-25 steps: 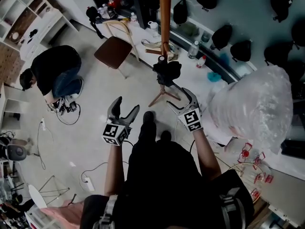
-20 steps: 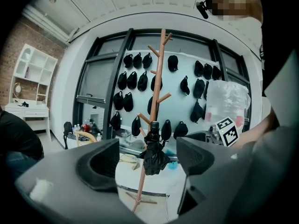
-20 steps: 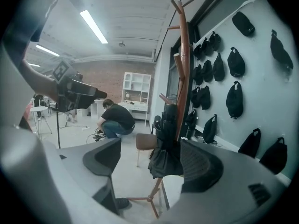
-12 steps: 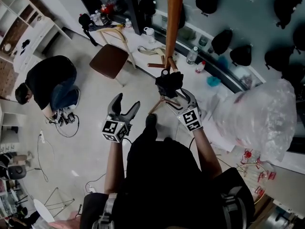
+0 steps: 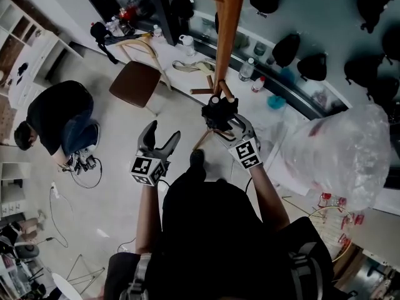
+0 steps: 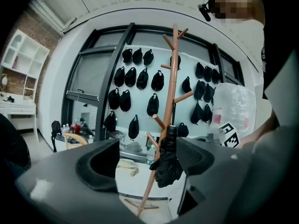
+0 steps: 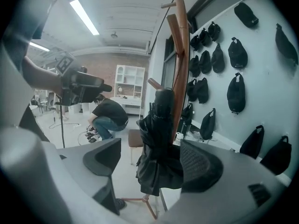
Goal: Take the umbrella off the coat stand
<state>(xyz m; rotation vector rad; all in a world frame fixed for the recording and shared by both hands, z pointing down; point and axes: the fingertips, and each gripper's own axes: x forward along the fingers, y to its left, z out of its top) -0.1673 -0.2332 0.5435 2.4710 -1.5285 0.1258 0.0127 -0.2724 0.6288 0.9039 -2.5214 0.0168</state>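
Right gripper [image 5: 230, 127] open around the black umbrella [image 5: 219, 111] on the wooden coat stand [image 5: 226, 36].
The folded umbrella hangs against the stand's pole, just above the middle of the head view. The right gripper's jaws stand apart with the umbrella between them, its fabric close against one pad, not clamped. The left gripper [image 5: 162, 132], left of centre, is spread wide with nothing between its jaws. A person [image 5: 59, 114] crouches near the left edge.
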